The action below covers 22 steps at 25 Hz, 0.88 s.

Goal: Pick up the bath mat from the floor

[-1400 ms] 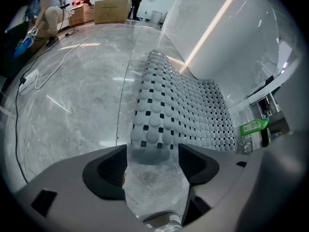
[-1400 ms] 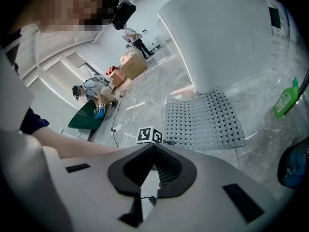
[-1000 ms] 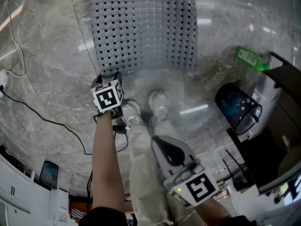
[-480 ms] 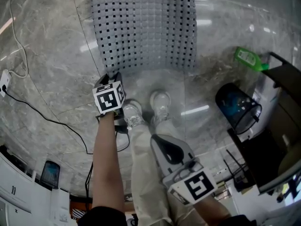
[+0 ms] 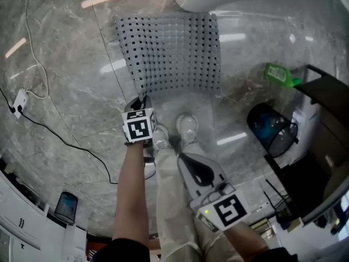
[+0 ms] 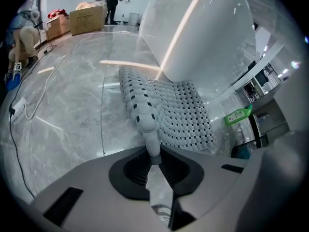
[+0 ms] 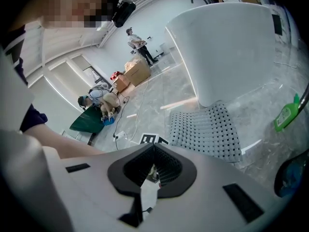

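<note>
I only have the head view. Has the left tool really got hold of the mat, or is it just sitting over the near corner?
Observer: It has it. In the left gripper view the left tool has just been closing, and its jaws pinch the near corner of the mat.
Operator: Is that corner off the floor?
Observer: Yes. The mat rises to the jaws as a narrow ridge, while its far part lies flat.
Operator: And the right tool?
Observer: The right gripper view shows the right tool shut on nothing, clear of the mat.
</note>
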Motion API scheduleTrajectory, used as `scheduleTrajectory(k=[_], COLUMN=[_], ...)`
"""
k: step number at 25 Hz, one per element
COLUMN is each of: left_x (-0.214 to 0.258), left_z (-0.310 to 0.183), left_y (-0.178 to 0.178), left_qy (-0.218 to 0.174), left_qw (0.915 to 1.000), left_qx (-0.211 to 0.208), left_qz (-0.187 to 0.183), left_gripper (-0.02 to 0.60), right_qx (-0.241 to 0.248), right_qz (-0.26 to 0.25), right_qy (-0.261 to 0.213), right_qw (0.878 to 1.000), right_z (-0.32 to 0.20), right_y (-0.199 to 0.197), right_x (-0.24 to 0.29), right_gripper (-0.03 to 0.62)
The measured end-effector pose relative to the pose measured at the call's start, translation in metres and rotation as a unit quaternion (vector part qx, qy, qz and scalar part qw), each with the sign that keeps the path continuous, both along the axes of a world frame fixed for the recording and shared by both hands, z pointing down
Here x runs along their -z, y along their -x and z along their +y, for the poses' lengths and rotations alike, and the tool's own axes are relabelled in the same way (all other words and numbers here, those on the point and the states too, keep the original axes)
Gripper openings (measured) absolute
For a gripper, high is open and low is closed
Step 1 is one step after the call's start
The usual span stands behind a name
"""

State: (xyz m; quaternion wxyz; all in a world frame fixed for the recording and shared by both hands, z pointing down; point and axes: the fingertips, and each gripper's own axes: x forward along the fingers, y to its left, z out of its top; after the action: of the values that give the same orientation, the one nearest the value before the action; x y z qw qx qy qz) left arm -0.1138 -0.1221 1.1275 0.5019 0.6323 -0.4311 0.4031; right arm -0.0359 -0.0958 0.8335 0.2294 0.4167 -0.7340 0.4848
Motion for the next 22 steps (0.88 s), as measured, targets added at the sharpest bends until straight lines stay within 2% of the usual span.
scheduleTrajectory(k=[12, 22], left_x=[0.098, 0.182], left_z=[-0.033, -0.045], left_y=[-0.023, -0.038], left_qy=[-0.01, -0.009], left_qw=[0.9997, 0.9983], left_qx=[-0.004, 0.042], left_qz=[0.022, 0.04], left_gripper=[0.037, 0.026], right_qx=[-0.005, -0.008], right_qz=[0.004, 0.008], right_qy=[-0.041, -0.069], right_qw=[0.999, 0.998], right_z=[-0.035, -0.054], right_y=[-0.003, -0.012], right_x=[0.085, 0.164], right_gripper=[0.012, 0.012])
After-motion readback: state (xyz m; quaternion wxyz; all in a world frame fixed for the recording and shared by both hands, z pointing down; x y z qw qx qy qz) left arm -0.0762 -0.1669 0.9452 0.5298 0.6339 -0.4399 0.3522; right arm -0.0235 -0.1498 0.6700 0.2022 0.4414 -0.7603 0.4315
